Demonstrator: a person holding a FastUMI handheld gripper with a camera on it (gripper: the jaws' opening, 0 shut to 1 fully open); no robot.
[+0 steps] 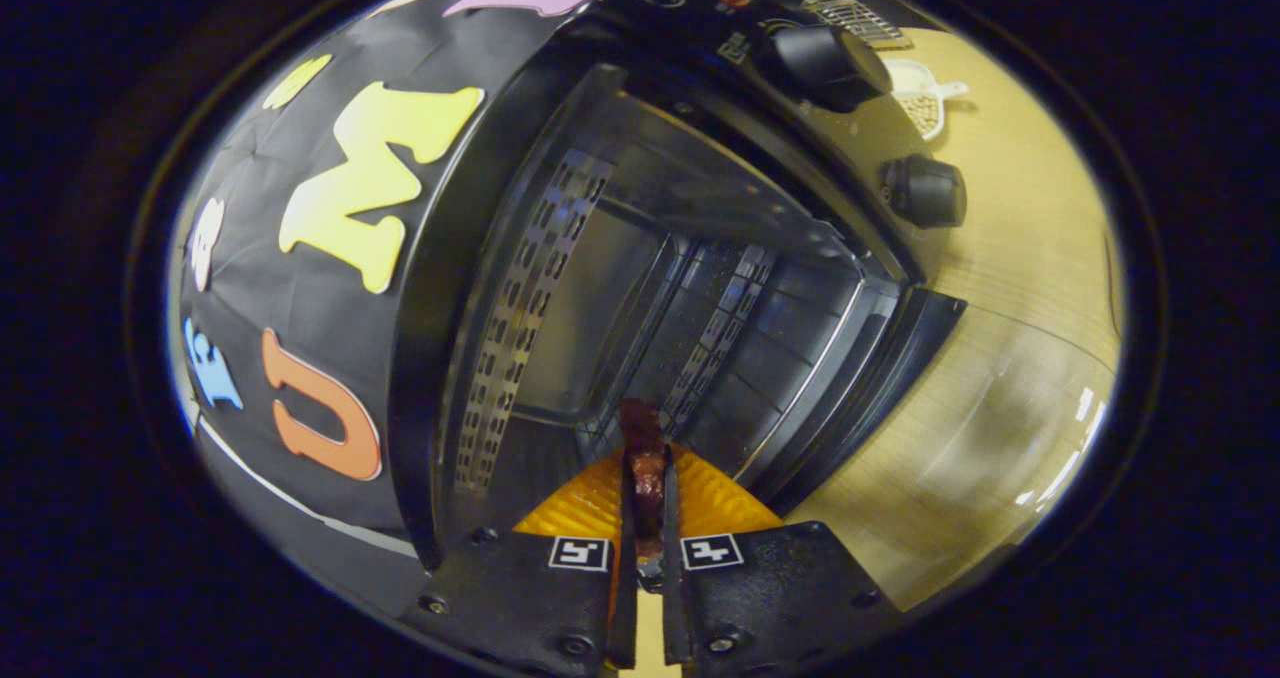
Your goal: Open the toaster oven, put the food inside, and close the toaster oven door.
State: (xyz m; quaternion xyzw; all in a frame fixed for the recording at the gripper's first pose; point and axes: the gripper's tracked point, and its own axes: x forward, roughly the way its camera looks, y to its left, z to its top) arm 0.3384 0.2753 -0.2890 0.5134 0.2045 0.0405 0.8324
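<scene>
Gripper (645, 503) fingers clamped on dark-red food (643, 458), prob. soft, light; held by its end at open toaster oven (700, 258) mouth.

Gripper (645, 478) jaws clamped on dark food (643, 453) before open toaster oven (640, 288).
</scene>
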